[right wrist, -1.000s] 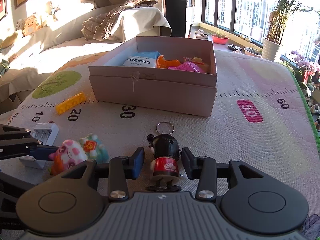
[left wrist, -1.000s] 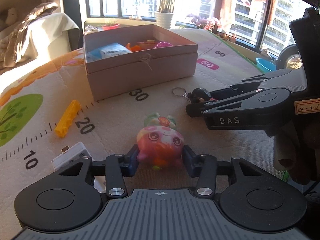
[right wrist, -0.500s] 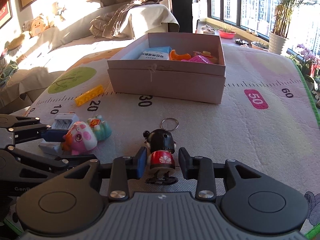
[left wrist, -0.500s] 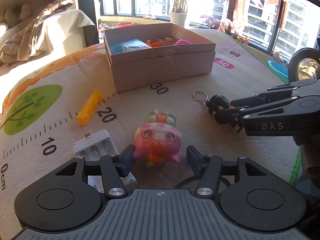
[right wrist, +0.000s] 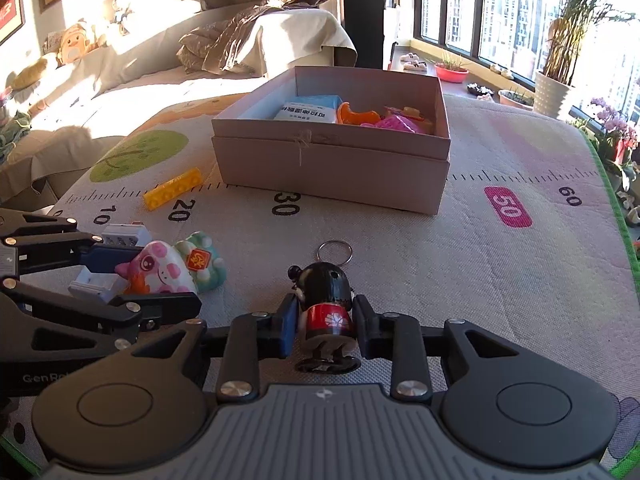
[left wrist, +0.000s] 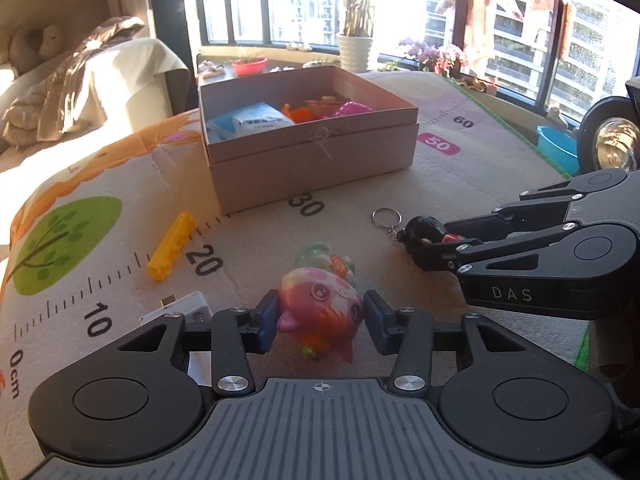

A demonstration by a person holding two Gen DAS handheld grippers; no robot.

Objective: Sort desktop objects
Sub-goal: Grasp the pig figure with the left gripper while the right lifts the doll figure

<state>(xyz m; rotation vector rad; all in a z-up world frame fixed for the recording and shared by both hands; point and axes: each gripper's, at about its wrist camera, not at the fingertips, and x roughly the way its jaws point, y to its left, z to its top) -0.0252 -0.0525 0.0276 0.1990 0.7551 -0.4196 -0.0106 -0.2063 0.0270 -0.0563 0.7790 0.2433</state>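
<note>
You have 1 box [right wrist: 332,168], 1 yellow brick [right wrist: 173,189] and 1 charger [right wrist: 116,258] on the bench mat [right wrist: 520,280]. Your left claw [left wrist: 320,322] is closing around 1 pig toy [left wrist: 320,314]; your right claw [right wrist: 326,326] is closing onto 1 doll keychain [right wrist: 326,304]. Open mat lies right, toward its green edge.

The right gripper [right wrist: 326,326] is closing on a black-headed, red-bodied doll keychain [right wrist: 326,300] on the printed mat [right wrist: 500,280].
</note>
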